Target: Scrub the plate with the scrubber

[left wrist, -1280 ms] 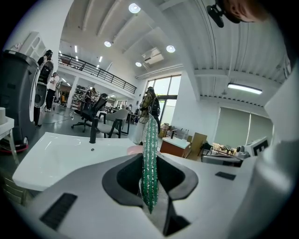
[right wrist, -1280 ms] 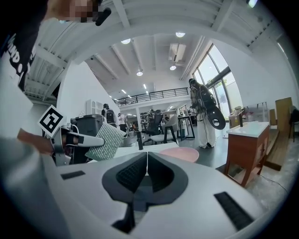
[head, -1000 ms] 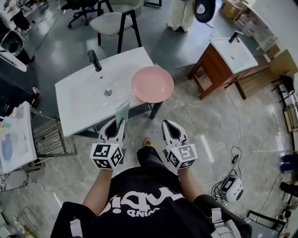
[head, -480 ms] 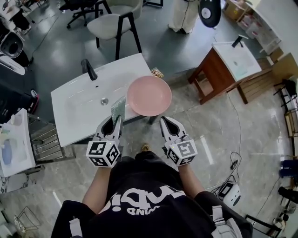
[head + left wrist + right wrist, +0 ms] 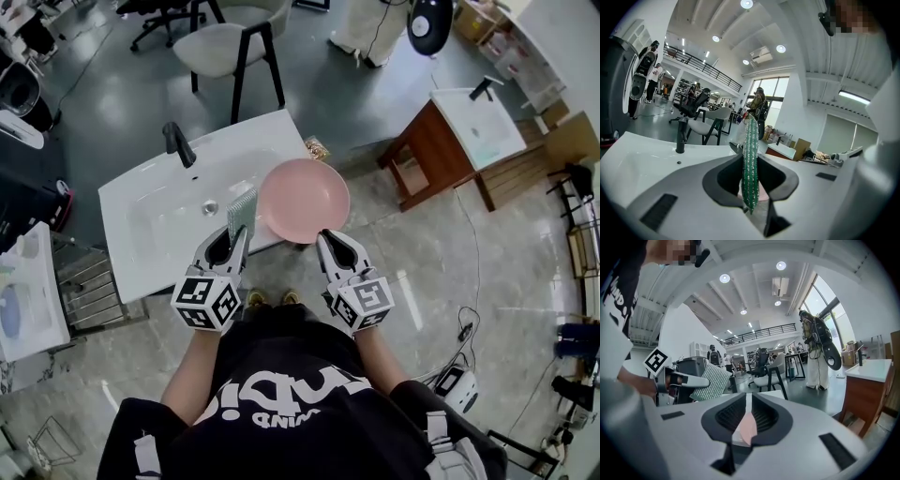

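Claws both clamped: L claw (image 5: 232, 242) pinches green scrubber (image 5: 242, 210) upright, R claw (image 5: 328, 240) nips near rim of pink plate (image 5: 303, 200), held over edge of white sink (image 5: 150, 225). Scrubber just beside plate; no scrubbing evident yet, whole job prob. left.

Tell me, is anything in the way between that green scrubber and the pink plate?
Nothing visible is. The scrubber, clamped upright in the left tool, stands right beside the left edge of the plate, and the right tool pinches the plate's near rim. Only a thin gap, if any, separates them.
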Available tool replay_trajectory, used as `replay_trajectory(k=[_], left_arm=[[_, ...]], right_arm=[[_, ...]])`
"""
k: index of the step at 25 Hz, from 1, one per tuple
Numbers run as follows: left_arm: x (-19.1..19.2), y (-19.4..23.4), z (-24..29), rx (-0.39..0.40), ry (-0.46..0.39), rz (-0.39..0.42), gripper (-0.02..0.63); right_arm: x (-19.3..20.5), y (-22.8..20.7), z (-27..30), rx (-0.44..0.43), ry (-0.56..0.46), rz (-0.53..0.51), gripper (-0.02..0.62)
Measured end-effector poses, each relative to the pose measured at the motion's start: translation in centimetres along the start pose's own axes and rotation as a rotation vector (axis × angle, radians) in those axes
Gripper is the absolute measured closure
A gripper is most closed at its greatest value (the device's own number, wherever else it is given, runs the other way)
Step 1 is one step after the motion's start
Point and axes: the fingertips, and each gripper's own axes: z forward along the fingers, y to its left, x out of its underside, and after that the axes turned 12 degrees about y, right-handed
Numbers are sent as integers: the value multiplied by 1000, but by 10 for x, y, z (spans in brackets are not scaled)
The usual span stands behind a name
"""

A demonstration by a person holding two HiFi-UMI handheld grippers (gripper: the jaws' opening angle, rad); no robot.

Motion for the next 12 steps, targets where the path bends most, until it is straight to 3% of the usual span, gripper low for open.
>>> replay_trajectory(k=[7,12], left_arm=[[-4,10,14,30,15,6,520],[-4,15,22,41,31,-5,520]], right_arm=[[11,15,32,-94,86,-42,335],[30,23,48,-107,203,-152,293]])
